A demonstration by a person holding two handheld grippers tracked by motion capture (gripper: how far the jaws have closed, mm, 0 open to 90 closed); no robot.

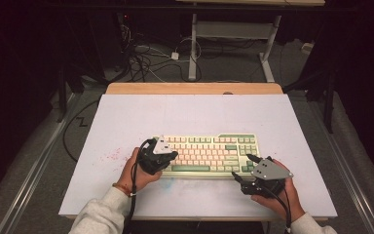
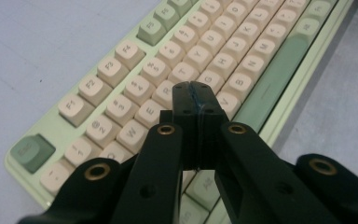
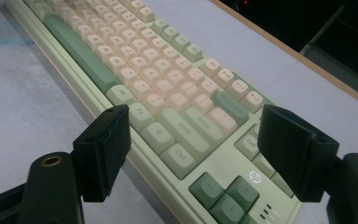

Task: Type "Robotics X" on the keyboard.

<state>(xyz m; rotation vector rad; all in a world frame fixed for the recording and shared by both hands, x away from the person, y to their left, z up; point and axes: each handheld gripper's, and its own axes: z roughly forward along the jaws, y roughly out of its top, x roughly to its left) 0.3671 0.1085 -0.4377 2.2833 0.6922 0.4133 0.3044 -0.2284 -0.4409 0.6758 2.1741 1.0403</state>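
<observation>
Here the keyboard [image 1: 207, 154] lay between both tongs. The left gripper [image 2: 196, 95] hung clenched, empty, over its letter keys. The right gripper [image 3: 193, 154] stood released at its arrow-key corner.
</observation>
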